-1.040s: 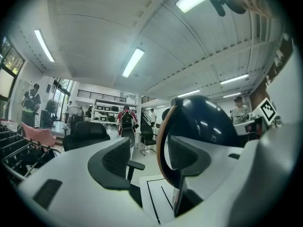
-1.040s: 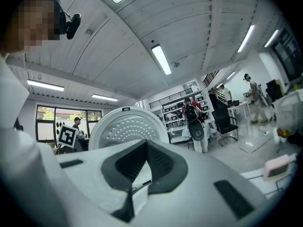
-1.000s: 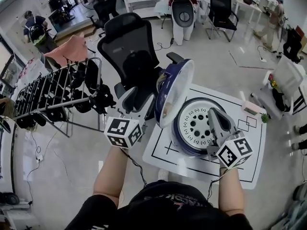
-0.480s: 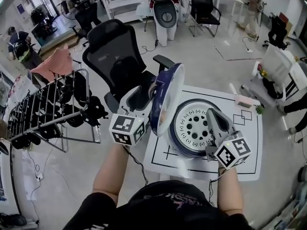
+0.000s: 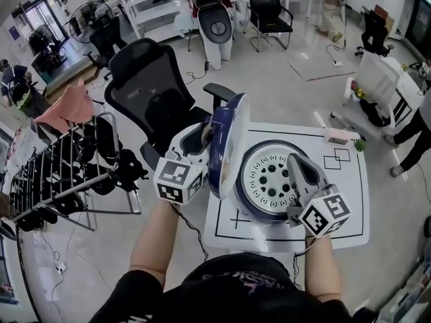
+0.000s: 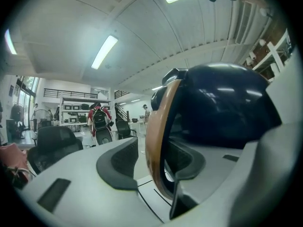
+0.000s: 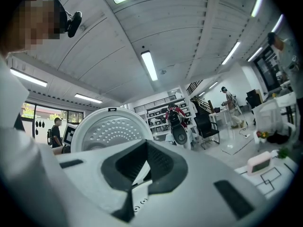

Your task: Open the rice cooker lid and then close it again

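The navy rice cooker (image 5: pixel 250 204) stands on a white mat, showing a white perforated plate (image 5: pixel 268 177) inside. Its lid (image 5: pixel 226 143) is raised and seen almost edge-on. My left gripper (image 5: pixel 204 137) is at the lid's outer side. In the left gripper view the lid's bronze rim (image 6: pixel 152 141) runs between the jaws of the left gripper (image 6: pixel 154 164). Those jaws have just been closing, and a thin gap still shows at the left pad (image 6: pixel 118 162). My right gripper (image 5: pixel 297 161) lies over the cooker's front rim, shut and empty. From the right gripper (image 7: pixel 141 170) the lid's white underside (image 7: pixel 111 131) fills the left.
The white mat (image 5: pixel 337 210) with black lines covers a small table, and a pink box (image 5: pixel 337 136) sits at its far edge. A black office chair (image 5: pixel 145 89) stands just beyond the lid. A rack of dark items (image 5: pixel 60 170) is at the left. People stand in the background.
My left gripper has moved right onto the lid's edge. The lid now stands more edge-on to the head view. The right gripper has stayed at the cooker's front.
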Demonstrator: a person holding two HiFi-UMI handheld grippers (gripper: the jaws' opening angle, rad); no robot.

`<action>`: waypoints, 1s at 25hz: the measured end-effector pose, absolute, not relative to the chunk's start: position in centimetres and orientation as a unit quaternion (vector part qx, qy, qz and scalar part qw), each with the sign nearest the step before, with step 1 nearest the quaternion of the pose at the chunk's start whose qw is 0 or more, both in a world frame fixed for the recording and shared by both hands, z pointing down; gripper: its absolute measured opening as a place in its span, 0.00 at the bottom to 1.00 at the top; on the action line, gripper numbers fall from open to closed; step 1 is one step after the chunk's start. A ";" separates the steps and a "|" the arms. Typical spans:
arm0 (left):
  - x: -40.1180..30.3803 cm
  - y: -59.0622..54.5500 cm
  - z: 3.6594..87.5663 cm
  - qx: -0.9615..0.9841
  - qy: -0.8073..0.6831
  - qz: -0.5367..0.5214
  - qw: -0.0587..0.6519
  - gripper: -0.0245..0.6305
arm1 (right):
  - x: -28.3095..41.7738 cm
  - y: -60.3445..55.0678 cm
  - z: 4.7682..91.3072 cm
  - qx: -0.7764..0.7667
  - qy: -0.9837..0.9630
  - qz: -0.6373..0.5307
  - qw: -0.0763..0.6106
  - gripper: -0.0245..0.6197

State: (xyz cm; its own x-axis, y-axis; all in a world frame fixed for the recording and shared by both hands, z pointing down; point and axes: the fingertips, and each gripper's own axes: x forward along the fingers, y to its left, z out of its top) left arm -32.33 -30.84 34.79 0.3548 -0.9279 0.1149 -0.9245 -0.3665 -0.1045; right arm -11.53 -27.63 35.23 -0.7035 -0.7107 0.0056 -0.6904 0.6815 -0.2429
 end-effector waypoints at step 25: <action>-25.0 -30.6 33.5 -0.823 0.523 -0.192 0.111 0.22 | -7.3 -26.3 33.4 -0.418 0.901 -0.096 0.066 0.04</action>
